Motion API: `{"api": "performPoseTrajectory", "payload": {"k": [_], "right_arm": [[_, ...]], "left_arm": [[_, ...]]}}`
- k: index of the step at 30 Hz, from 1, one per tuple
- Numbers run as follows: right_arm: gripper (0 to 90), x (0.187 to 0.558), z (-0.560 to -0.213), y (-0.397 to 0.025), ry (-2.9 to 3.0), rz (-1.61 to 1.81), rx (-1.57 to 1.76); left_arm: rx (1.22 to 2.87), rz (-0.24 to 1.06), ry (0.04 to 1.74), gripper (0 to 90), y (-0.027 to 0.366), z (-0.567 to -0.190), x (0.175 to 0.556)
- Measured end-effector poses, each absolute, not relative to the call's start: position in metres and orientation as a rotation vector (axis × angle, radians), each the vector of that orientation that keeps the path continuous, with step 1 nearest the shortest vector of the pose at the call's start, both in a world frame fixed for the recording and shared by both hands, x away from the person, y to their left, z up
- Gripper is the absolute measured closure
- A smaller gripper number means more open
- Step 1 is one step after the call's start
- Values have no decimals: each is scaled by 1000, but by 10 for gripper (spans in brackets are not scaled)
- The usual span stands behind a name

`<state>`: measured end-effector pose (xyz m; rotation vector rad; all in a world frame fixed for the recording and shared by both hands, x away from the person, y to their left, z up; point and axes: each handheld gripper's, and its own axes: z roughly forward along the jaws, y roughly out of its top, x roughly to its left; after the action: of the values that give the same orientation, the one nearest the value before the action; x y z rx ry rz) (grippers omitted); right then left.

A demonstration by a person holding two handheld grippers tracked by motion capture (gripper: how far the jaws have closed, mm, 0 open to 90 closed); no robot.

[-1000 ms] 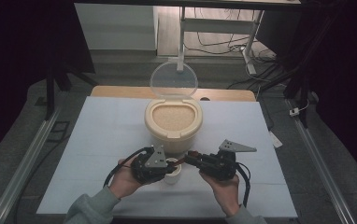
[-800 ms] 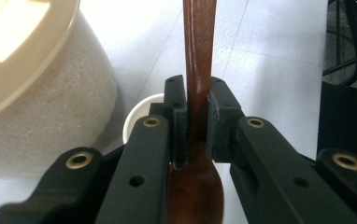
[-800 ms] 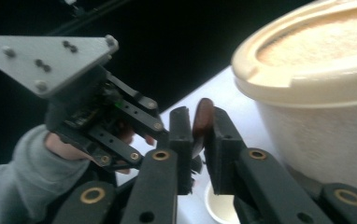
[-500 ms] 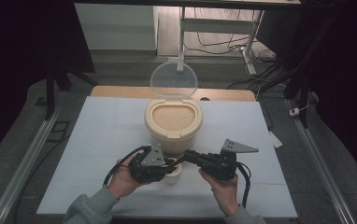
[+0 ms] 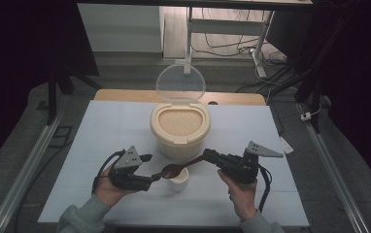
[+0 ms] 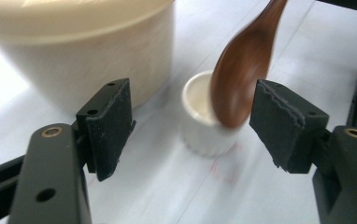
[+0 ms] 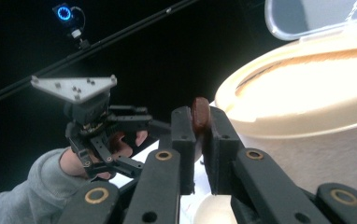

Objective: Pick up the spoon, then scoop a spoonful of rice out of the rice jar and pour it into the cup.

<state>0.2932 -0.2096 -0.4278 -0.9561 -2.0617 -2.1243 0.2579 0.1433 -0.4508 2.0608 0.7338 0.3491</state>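
A small white cup (image 5: 178, 181) stands on the table in front of a cream container (image 5: 179, 129) full of pale grain, with its clear lid (image 5: 180, 83) tipped up. My right gripper (image 5: 209, 156) is shut on the handle of a brown wooden spoon (image 5: 174, 170), and the spoon's bowl hovers over the cup. My left gripper (image 5: 150, 171) is open just left of the cup. In the left gripper view the cup (image 6: 200, 128) sits between the spread jaws, with the blurred spoon (image 6: 244, 65) above it. In the right gripper view the handle (image 7: 200, 113) is pinched between the jaws.
The pale table top (image 5: 101, 131) extends to both sides of the container. A wooden board (image 5: 125, 95) lies along the far edge. Metal rails (image 5: 33, 160) flank the table. The right gripper view shows the left hand and its gripper (image 7: 97, 126) beyond the jaws.
Both hands have drawn apart: the left gripper slid left away from the cup, and the right gripper shifted right with the spoon.
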Motion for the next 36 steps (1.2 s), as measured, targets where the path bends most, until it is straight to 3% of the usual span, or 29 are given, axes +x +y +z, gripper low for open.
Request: {"api": "performPoseTrajectory", "payload": {"k": [18, 36], "right_arm": [[828, 297, -416, -239, -2071, -2205, -980], [828, 296, -407, -245, -2057, -2252, -959]], "left_arm": [[2048, 369, 1011, 263, 217, -507, 247], [2052, 386, 1057, 230, 228, -513, 248]]}}
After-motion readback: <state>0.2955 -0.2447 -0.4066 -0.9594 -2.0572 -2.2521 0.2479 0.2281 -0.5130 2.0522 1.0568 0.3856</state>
